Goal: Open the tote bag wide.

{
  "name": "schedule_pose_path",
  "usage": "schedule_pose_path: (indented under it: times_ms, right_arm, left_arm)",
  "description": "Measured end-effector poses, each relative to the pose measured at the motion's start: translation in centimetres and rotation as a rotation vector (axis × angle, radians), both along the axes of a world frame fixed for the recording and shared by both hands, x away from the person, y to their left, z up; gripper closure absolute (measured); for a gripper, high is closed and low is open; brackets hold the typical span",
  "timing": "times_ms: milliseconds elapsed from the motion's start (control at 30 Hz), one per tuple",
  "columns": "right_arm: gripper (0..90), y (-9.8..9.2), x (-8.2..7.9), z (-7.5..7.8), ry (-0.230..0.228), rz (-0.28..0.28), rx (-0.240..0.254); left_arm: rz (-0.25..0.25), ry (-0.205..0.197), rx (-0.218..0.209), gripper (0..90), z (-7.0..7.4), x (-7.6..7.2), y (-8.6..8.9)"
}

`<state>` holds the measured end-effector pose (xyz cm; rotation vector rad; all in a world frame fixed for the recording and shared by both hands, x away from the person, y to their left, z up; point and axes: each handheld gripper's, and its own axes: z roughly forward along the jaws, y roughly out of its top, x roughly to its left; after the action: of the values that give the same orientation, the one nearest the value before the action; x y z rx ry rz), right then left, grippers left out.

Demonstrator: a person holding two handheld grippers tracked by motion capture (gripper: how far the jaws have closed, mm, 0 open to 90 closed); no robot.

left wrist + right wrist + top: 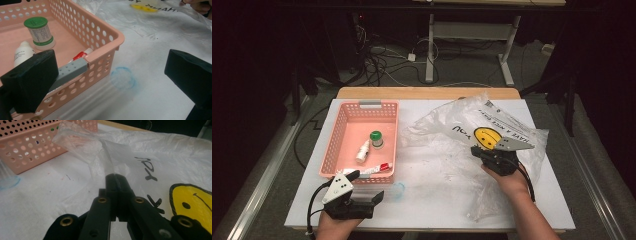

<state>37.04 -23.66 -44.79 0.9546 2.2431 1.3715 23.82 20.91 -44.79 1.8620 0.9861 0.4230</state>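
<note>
The right gripper [115,175], pinching a fold of the plastic bag [492,125] at centre frame, is risking tearing it; the left gripper [368,186] is waiting spread.

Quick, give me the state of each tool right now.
Left tool: open, holding nothing, jaws wide beside the pink basket.
Right tool: shut on the plastic bag, pinching a fold of its film.

**Smiley bag pinched at a fold**

A thin, clear plastic bag [462,125] lies crumpled across the right half of the counter [432,210], beside a pink basket [343,131]. It bears a yellow smiley face and black lettering. One fold of film is lifted off the counter, pinched between closed jaws.
</note>
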Motion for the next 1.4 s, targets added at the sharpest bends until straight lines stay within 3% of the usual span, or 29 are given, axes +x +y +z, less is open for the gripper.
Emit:
schedule_pose_path:
  times_ms: [767,1067,1167,1400]
  right_arm:
    - [90.0,-1.6,-1.1,3.5,-0.133,-0.054,0.110]
    - [90.0,-1.5,-1.1,3.4,-0.128,-0.049,0.106]
    - [90.0,-1.5,-1.1,3.4,-0.127,-0.044,0.106]
    - [90.0,-1.4,-1.1,3.4,-0.125,-0.040,0.106]
  left_arm:
    - [-0.001,0.008,-0.020,0.0,0.0,0.1,0.0]
    - [0.018,0.022,-0.062,0.0,0.3,0.5,0.7]
    - [0.051,0.006,-0.070,0.0,0.7,0.7,0.9]
    - [0.080,0.003,-0.074,0.0,1.6,2.3,1.9]
